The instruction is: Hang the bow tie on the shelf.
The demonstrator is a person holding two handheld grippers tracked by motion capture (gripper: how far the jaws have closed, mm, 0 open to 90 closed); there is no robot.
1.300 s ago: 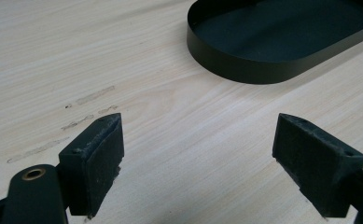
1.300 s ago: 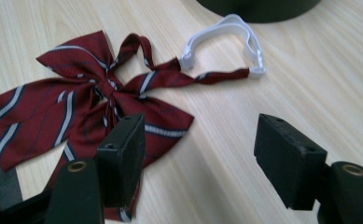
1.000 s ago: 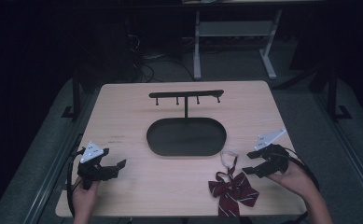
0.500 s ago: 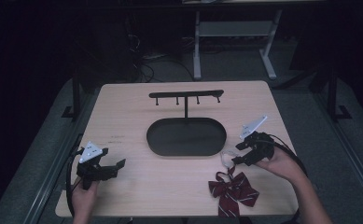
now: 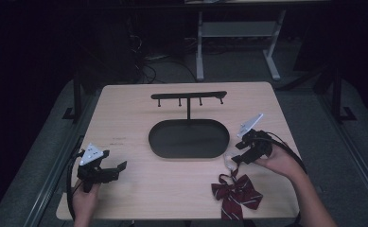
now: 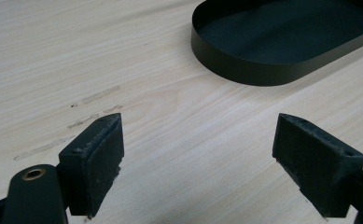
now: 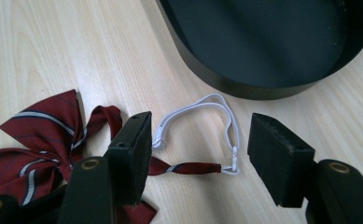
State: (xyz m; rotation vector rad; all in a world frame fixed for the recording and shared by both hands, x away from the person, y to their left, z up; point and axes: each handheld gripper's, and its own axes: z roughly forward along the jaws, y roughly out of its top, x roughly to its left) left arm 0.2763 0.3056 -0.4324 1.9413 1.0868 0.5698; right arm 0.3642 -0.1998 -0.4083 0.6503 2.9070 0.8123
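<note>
Right claw (image 7: 200, 151) is spread wide around the bow tie's (image 7: 53, 140) white elastic loop (image 7: 202, 121); left claw (image 6: 198, 161) sits spread over bare table (image 6: 76, 56).

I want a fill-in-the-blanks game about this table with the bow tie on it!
1. The striped bow tie is dark ____ in colour.
2. The elastic loop on the bow tie is ____ in colour.
3. The right gripper has its jaws ____ on either side of that loop.
4. The hanger stand rises from the far edge of an oval black ____.

Missing words: red; white; open; tray
</note>
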